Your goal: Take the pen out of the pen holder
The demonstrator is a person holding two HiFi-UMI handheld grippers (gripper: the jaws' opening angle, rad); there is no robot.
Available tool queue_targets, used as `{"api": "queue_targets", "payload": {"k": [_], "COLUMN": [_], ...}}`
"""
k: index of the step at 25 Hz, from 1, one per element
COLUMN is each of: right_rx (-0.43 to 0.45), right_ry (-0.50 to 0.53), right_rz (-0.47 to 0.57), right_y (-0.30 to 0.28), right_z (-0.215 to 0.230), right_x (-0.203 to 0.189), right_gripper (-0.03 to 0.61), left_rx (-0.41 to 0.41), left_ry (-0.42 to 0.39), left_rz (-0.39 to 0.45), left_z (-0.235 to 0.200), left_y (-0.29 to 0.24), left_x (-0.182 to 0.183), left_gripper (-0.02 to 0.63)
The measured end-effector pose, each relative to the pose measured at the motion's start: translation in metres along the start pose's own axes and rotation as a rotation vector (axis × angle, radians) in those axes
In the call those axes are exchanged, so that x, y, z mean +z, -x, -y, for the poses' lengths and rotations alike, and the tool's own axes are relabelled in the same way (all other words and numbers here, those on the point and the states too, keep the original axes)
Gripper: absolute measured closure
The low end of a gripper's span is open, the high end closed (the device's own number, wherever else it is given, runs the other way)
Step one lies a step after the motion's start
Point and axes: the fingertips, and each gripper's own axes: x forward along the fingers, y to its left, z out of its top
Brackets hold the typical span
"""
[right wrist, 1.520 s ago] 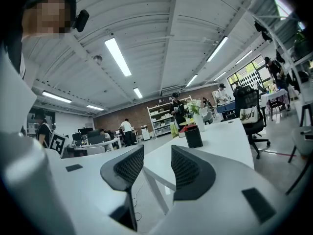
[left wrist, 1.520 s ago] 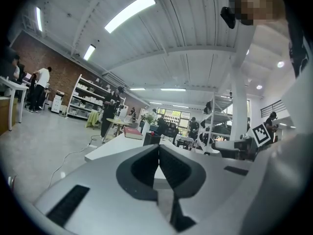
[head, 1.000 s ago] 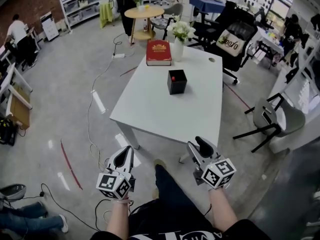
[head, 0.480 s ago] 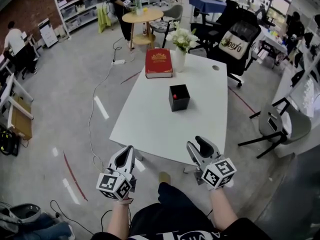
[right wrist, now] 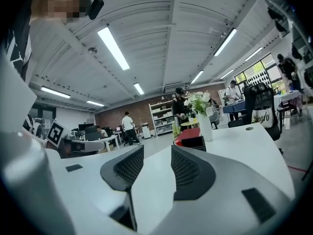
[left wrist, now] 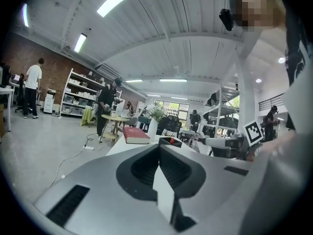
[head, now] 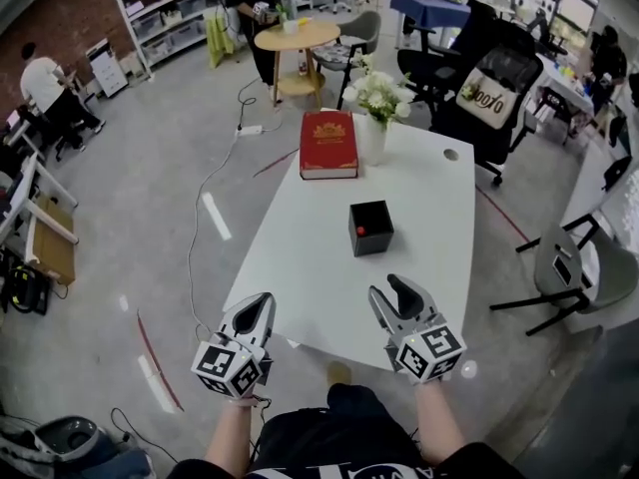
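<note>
A black square pen holder (head: pixel 370 228) stands mid-table on the white table (head: pixel 300 267), with a red-capped pen (head: pixel 362 231) showing just inside it. Both grippers hang at the table's near edge, well short of the holder. My left gripper (head: pixel 258 303) has its jaws together and holds nothing. My right gripper (head: pixel 392 290) has its jaws apart and empty. The left gripper view shows the left gripper (left wrist: pixel 159 150) shut, with the holder (left wrist: pixel 169 141) far ahead. In the right gripper view the right gripper (right wrist: pixel 157 153) is open, and the holder (right wrist: pixel 194 142) sits beyond its right jaw.
A red book (head: pixel 328 144) and a white vase of flowers (head: pixel 374 118) sit at the table's far end. Black office chairs (head: pixel 489 88) stand beyond the table and a grey chair (head: pixel 569 267) at its right. Cables (head: pixel 200 218) run over the floor on the left.
The table has come nearer: both grippers were over the floor short of it and now reach its near edge. Their jaws have not changed.
</note>
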Motion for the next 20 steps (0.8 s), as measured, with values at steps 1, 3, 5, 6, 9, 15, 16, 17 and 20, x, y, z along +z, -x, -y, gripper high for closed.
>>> {"api": "queue_targets", "payload": {"k": [1, 3, 5, 6, 9, 15, 16, 17, 20], "right_rx": [-0.001, 0.000, 0.006, 0.009, 0.004, -0.014, -0.012, -0.011, -0.010], "right_ry": [-0.003, 0.002, 0.021, 0.032, 0.063, 0.094, 0.109, 0.126, 0.178], "right_rz": [0.002, 0.001, -0.011, -0.019, -0.046, -0.090, -0.105, -0.120, -0.163], "right_y": [-0.005, -0.013, -0.020, -0.025, -0.037, -0.057, -0.062, -0.067, -0.083], "right_z": [0.003, 0.008, 0.012, 0.015, 0.028, 0.046, 0.047, 0.047, 0.048], "right_x": [0.001, 0.003, 0.006, 0.007, 0.006, 0.006, 0.006, 0.006, 0.006], "right_gripper": [0.396, 0.396, 0.396, 0.396, 0.396, 0.396, 0.396, 0.396, 0.396], "left_rx": [-0.003, -0.008, -0.011, -0.014, -0.043, -0.088, -0.092, -0.098, -0.119], "left_ry": [-0.003, 0.001, 0.010, 0.012, -0.002, -0.013, -0.007, -0.003, 0.000], "left_rz": [-0.002, 0.000, 0.004, 0.004, -0.012, -0.045, -0.049, -0.054, -0.072], "left_z": [-0.002, -0.005, -0.007, -0.008, -0.007, -0.005, -0.006, -0.007, -0.009], "left_y": [-0.006, -0.017, -0.029, -0.036, -0.058, -0.087, -0.090, -0.093, -0.103], "left_x": [0.003, 0.008, 0.011, 0.012, 0.008, -0.003, -0.004, -0.005, -0.008], "left_gripper": [0.609, 0.609, 0.609, 0.609, 0.609, 0.609, 0.609, 0.609, 0.609]}}
